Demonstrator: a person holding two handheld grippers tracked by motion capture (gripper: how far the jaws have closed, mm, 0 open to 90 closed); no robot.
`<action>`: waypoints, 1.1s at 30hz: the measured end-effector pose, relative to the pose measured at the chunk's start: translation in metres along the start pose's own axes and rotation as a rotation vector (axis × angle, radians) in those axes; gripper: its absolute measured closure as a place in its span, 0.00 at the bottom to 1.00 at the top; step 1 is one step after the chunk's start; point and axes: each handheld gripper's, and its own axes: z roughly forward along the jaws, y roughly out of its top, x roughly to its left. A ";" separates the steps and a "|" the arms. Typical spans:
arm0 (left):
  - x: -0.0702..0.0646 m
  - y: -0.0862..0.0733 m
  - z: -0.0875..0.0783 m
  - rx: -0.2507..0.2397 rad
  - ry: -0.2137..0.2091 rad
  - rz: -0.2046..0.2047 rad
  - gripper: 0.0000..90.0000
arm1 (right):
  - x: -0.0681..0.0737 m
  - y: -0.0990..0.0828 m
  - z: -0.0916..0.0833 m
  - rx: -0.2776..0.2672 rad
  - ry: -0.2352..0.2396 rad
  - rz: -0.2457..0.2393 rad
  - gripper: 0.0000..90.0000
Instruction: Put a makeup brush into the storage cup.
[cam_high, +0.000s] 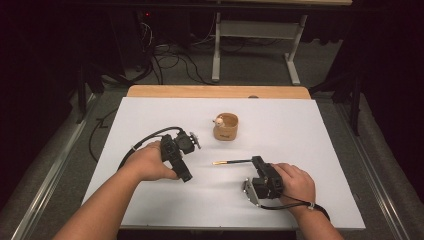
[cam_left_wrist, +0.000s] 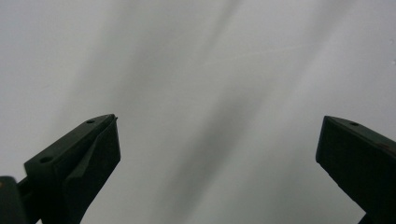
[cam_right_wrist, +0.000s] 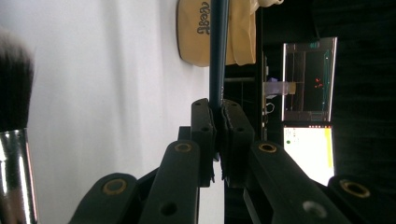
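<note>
Right gripper (cam_right_wrist: 217, 109) has its jaws pinched tight on a thin dark brush handle (cam_right_wrist: 218, 51), which sticks straight out ahead toward the tan cup (cam_high: 226, 126) a bit beyond its tip. Left gripper (cam_left_wrist: 217, 140) is wide open with nothing in it, just hanging over the white tabletop (cam_high: 300, 130).
</note>
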 end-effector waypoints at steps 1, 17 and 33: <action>0.001 -0.001 0.001 -0.009 0.000 -0.010 0.00 | 0.000 0.000 0.000 0.000 -0.002 0.003 0.97; 0.007 -0.028 0.022 -0.238 0.029 -0.143 0.00 | 0.000 -0.004 0.004 0.028 0.011 0.041 0.97; 0.005 -0.060 0.044 -0.517 0.043 -0.293 0.00 | 0.002 -0.007 0.007 0.046 0.035 0.091 0.97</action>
